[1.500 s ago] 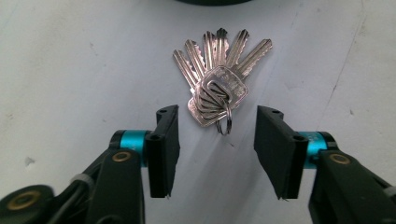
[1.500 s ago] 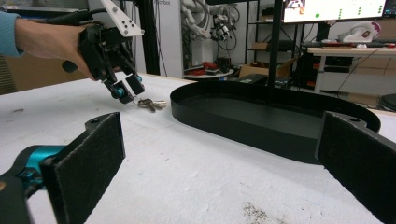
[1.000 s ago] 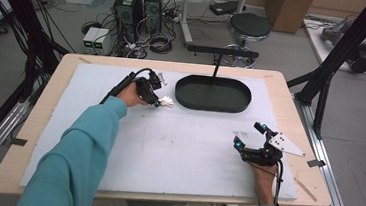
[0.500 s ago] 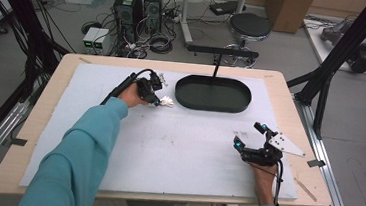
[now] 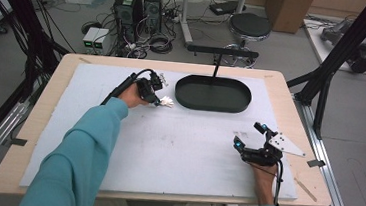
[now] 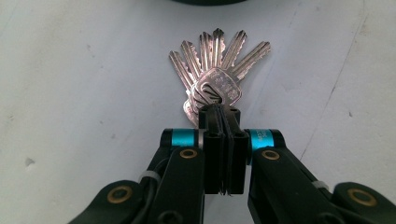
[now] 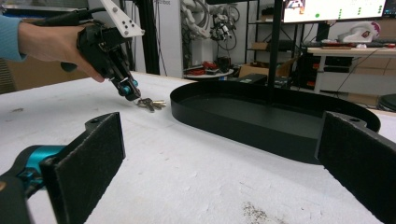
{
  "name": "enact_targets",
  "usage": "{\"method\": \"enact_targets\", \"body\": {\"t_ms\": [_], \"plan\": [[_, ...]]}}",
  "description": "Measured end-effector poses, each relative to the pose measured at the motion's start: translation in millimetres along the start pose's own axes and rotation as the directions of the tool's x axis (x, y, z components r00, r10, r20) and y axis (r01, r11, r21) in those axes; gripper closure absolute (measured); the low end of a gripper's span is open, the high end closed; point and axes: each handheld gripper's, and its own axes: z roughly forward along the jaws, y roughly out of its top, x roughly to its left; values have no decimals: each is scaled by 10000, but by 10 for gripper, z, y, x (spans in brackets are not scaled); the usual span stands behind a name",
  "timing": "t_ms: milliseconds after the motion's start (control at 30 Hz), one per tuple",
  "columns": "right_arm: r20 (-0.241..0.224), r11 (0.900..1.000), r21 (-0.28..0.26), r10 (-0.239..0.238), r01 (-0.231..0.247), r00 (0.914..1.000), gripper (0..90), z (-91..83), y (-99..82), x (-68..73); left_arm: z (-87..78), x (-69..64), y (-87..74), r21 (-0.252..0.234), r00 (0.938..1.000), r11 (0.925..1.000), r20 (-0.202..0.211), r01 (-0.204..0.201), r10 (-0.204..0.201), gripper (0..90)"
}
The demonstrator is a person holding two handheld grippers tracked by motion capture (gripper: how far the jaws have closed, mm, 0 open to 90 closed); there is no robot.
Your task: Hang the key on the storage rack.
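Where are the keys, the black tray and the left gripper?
keys (image 6: 212, 70): left gripper view, on the fanned blades.
tray (image 5: 181, 97): high view, on its left rim.
left gripper (image 6: 219, 116): left gripper view, at the tips, shut on the key heads.

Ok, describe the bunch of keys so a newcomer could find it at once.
Start at the white mat on the wooden table, then go to the black oval tray at its far side. Just left of the tray, the bunch of keys lies fanned out, pinched at the heads by the left gripper. It is the mat's one small silver, metal thing.
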Motion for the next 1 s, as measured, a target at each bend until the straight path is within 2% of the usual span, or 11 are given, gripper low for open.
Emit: {"method": "enact_targets", "body": {"t_ms": [100, 200, 300, 467, 600, 667, 833, 933, 967, 1000], "plan": [[2, 10000, -4, -18, 18, 10000, 6, 1, 0, -1, 4, -5, -1, -89, 9999, 9999, 73, 128, -127, 884], [2, 10000, -7, -30, 30, 10000, 6, 1, 0, -1, -9, -24, 8, -90, 9999, 9999, 13, -132, 132, 884], [34, 10000, 8, -58, 58, 10000, 6, 1, 0, 1, -26, -42, 24, -166, 10000, 9998, -1, -72, 72, 886], [-16, 10000, 58, -33, 33, 10000, 6, 0, 0, 9, -139, -51, 41, -615, 9998, 9981, 206, 96, -83, 886], [4, 10000, 44, -42, 42, 10000, 6, 1, 1, 10, -286, -51, 38, -1278, 9986, 9913, 469, 316, -258, 887], [69, 10000, 18, -66, 66, 10000, 6, 0, 2, 5, -369, -48, 25, -1743, 9968, 9832, 663, 550, -440, 887], [319, 9993, 173, 330, -336, 9989, 6, 7, 14, -20, -557, -53, -27, -2559, 9940, 9635, 937, 791, -567, 886], [503, 9983, 218, 538, -550, 9973, 6, -14, 20, -40, -668, -63, -54, -3057, 9918, 9476, 1118, 932, -615, 886], [605, 9969, 106, 774, -782, 9952, 6, -36, 25, -62, -708, -73, -60, -3267, 9910, 9402, 1199, 966, -601, 886], [605, 9969, 106, 774, -782, 9952, 6, -36, 25, -62, -750, -80, -67, -3447, 9906, 9337, 1242, 965, -565, 886]]}}
